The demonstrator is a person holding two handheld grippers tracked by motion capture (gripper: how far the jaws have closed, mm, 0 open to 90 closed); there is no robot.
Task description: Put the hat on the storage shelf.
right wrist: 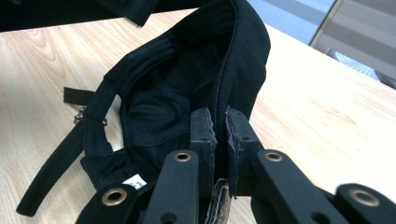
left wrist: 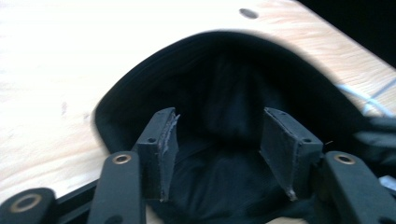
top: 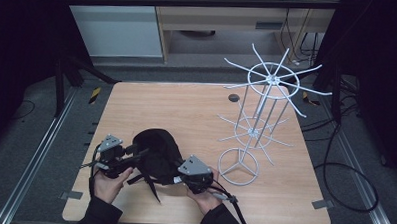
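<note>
Now black cap upturned, right gripper on rim.

The table is being overlooked from above the person's side by the high view, facing forward and down, from well back. The black cap is being viewed at close range along the jaws by the left gripper view, and from its opposite side by the right gripper view; the cap is being shared by all three
</note>
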